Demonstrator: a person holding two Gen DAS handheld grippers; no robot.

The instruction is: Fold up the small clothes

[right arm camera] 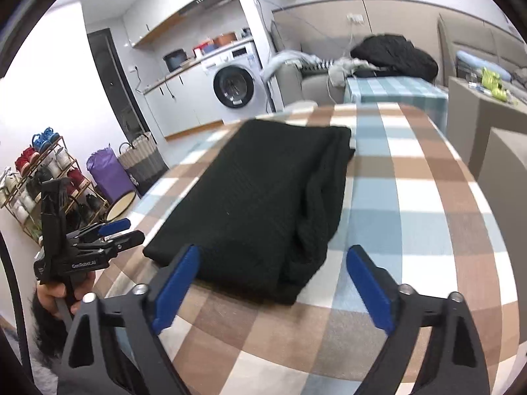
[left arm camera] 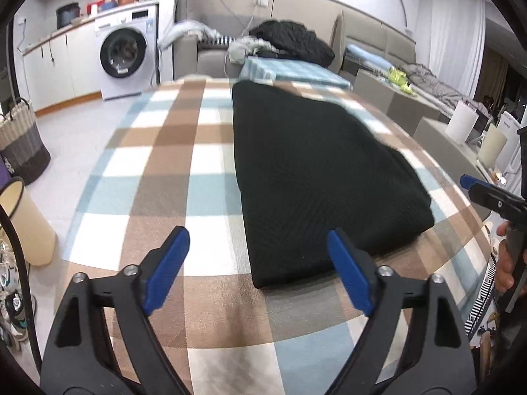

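On the checked table [left arm camera: 204, 164], black knit garment [left arm camera: 316, 171] lies folded into a long strip; left gripper [left arm camera: 258, 263] and right gripper [right arm camera: 273, 279] hover near its end, jaws open, empty, likely poised for another fold

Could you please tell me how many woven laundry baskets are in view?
1: the woven basket stands on the floor left of the table, beside a purple bag. Others may be hidden.

Black tool [left arm camera: 258, 265] arms, blue pads, silver screws.
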